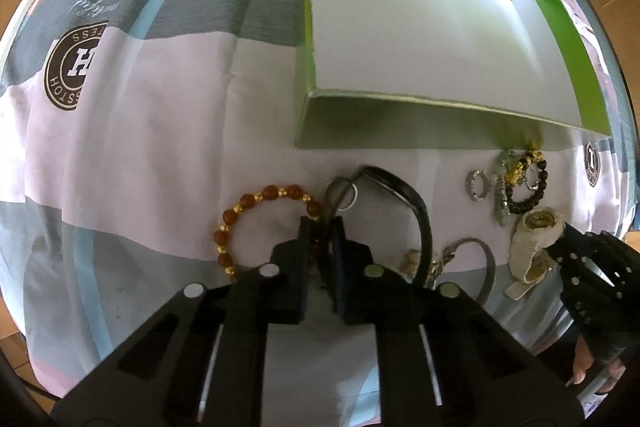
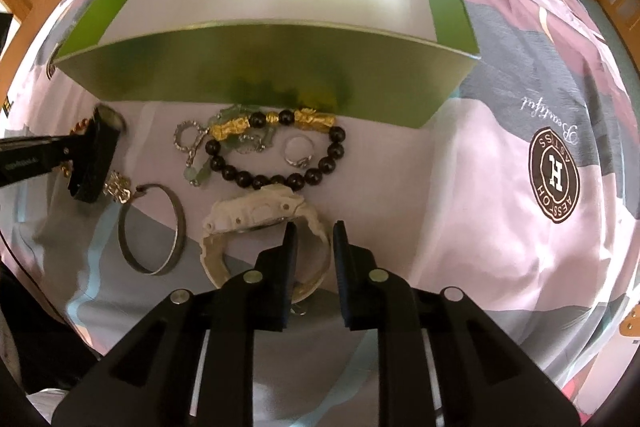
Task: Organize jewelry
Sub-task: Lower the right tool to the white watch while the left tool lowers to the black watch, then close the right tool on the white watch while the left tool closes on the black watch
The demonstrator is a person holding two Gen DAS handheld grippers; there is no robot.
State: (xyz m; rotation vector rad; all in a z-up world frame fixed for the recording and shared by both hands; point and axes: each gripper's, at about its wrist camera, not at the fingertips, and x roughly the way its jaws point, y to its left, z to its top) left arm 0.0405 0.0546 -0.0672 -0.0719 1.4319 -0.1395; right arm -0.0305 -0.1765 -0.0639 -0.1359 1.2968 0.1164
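My left gripper [image 1: 321, 225] is nearly closed on the edge of a wide black bangle [image 1: 416, 203], which stands tilted on the cloth; from the right wrist view the same bangle [image 2: 94, 163] sits at the tips of the left gripper [image 2: 76, 147]. A brown and gold bead bracelet [image 1: 248, 207] lies just left of those fingers. My right gripper [image 2: 315, 231] is open, its fingers either side of the strap of a white watch [image 2: 256, 211]. The green box [image 2: 260, 67] with a white inside stands empty beyond the jewelry.
Between watch and box lie a black bead bracelet with gold charms [image 2: 280, 179], a small silver ring [image 2: 298, 151], a jade chain with a toggle ring [image 2: 186, 139] and a thin silver bangle [image 2: 152, 231]. A printed cloth [image 2: 554, 175] covers the surface. A hand [image 1: 588, 367] holds the right gripper.
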